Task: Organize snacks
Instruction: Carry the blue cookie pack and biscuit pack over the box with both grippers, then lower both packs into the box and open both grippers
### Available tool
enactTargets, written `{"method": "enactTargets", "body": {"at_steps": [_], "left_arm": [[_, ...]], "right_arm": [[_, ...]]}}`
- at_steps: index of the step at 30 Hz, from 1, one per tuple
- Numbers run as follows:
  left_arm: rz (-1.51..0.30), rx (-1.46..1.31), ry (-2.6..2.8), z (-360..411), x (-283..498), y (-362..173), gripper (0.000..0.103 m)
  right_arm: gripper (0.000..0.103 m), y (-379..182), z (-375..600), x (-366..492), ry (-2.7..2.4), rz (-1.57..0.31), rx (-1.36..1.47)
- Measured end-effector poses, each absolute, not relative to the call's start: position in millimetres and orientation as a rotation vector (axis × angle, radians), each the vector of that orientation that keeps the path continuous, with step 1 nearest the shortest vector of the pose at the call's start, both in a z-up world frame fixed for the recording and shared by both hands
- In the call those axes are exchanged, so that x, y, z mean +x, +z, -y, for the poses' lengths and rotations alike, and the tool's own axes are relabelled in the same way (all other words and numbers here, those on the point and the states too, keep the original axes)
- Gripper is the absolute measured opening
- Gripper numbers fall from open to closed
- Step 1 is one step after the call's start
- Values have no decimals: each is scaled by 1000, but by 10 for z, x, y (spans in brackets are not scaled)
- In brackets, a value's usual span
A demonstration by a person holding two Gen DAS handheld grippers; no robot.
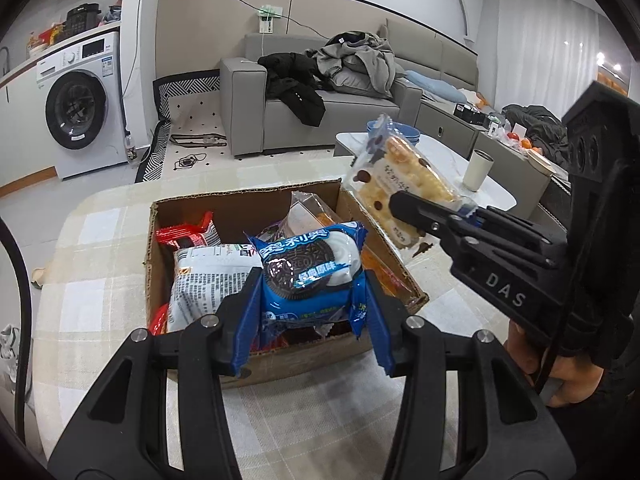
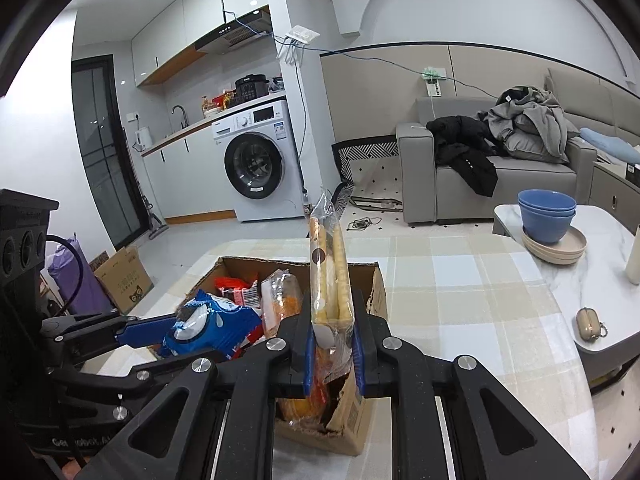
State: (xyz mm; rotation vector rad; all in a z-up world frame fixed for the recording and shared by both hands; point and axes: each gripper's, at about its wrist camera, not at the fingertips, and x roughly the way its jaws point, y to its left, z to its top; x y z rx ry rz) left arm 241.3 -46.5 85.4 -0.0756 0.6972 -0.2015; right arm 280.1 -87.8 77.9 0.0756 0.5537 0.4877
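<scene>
An open cardboard box [image 1: 248, 204] of snacks sits on the checked tablecloth; it also shows in the right wrist view [image 2: 376, 292]. My left gripper [image 1: 308, 304] is shut on a blue Oreo packet [image 1: 308, 268], held over the box's near side; the packet shows in the right wrist view [image 2: 212, 330]. My right gripper [image 2: 332, 344] is shut on a clear-wrapped cake packet [image 2: 328, 264], held upright above the box's right edge. The left wrist view shows that packet [image 1: 400, 180] and the right gripper [image 1: 460, 216]. Inside the box lie a red packet [image 1: 188, 236] and a white bag [image 1: 208, 276].
A marble side table [image 2: 592, 280] at right carries stacked blue bowls [image 2: 546, 216] on plates, a white cup [image 1: 478, 170] and a small beige case [image 2: 590, 322]. A grey sofa [image 2: 500, 176] with clothes and a washing machine [image 2: 256, 168] stand behind. Another cardboard box [image 2: 124, 276] sits on the floor left.
</scene>
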Motion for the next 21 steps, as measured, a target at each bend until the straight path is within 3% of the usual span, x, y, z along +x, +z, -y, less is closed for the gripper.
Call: {"method": "enactTargets", "body": {"at_steps": [17, 19, 21], "left_arm": [[-761, -41, -180, 485, 2826, 478, 46], [-761, -43, -190, 463, 2811, 482, 48], [-759, -46, -190, 424, 2808, 504, 61]], "right_arm": [[15, 403, 690, 3122, 493, -624, 0], [16, 431, 701, 3096, 502, -611, -5], [20, 468, 724, 3039, 504, -597, -8]]}}
